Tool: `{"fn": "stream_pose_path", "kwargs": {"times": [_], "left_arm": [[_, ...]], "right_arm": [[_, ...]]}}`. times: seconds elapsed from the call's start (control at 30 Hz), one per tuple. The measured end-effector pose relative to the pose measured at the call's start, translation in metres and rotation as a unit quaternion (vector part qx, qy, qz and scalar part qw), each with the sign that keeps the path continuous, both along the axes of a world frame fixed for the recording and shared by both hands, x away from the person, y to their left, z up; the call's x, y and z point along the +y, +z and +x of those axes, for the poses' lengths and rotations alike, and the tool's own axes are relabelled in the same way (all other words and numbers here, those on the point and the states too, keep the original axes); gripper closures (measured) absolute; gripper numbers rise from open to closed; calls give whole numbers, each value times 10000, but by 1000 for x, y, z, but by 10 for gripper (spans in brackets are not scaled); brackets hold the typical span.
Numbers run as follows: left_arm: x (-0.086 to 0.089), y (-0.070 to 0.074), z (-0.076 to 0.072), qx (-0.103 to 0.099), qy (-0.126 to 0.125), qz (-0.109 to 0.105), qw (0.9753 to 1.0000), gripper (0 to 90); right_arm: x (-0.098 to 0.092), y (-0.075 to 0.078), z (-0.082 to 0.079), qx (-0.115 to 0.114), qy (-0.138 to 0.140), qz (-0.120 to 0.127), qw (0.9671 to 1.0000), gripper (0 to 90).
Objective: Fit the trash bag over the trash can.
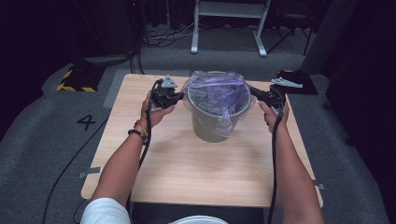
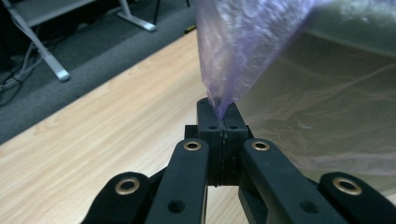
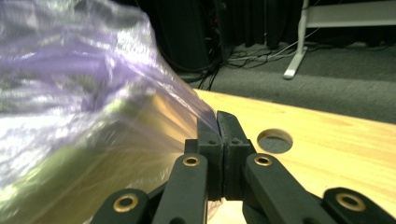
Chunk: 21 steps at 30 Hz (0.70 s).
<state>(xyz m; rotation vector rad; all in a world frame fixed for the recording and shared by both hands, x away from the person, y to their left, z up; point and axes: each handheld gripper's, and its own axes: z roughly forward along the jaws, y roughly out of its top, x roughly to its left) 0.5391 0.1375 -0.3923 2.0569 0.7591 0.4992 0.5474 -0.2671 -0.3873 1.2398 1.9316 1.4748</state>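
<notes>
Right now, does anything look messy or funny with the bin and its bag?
The purple plastic bag sits crookedly on the grey bin: it bunches over the rim and sags lower down the front. Each gripper, left and right, pinches an edge. Nothing is spilled.

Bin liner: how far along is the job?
Done: the purple bin liner is already inside the green bin, its edge partly draped over the rim. In hand: the left gripper and the right gripper are each shut on the liner's edge, on opposite sides of the bin, pulling it outward. Left: folding the edge down evenly around the rim, then releasing; the front drape looks loose.
</notes>
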Motion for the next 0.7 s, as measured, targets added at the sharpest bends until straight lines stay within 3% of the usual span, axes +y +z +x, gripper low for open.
{"fn": "stream_pose_path", "kwargs": {"times": [0.3,0.37,0.57,0.63,0.67,0.7], "left_arm": [[-5,-9,-4,165,-212,-135,9995,900],[-1,-9,-9,156,-274,-195,9993,900],[17,-12,-26,129,-323,-371,9987,898],[21,-12,-32,124,-264,-310,9991,829],[24,-14,-39,71,28,-130,9999,679],[24,-14,-39,71,28,-130,9999,643]], "right_arm": [[7,-13,-7,155,419,76,9990,899],[11,-15,-14,120,635,91,9979,900],[14,-16,-26,70,865,83,9962,900],[15,-16,-32,53,943,79,9955,900],[16,-18,-37,36,988,39,9951,900],[16,-18,-37,36,988,39,9951,900]]}}
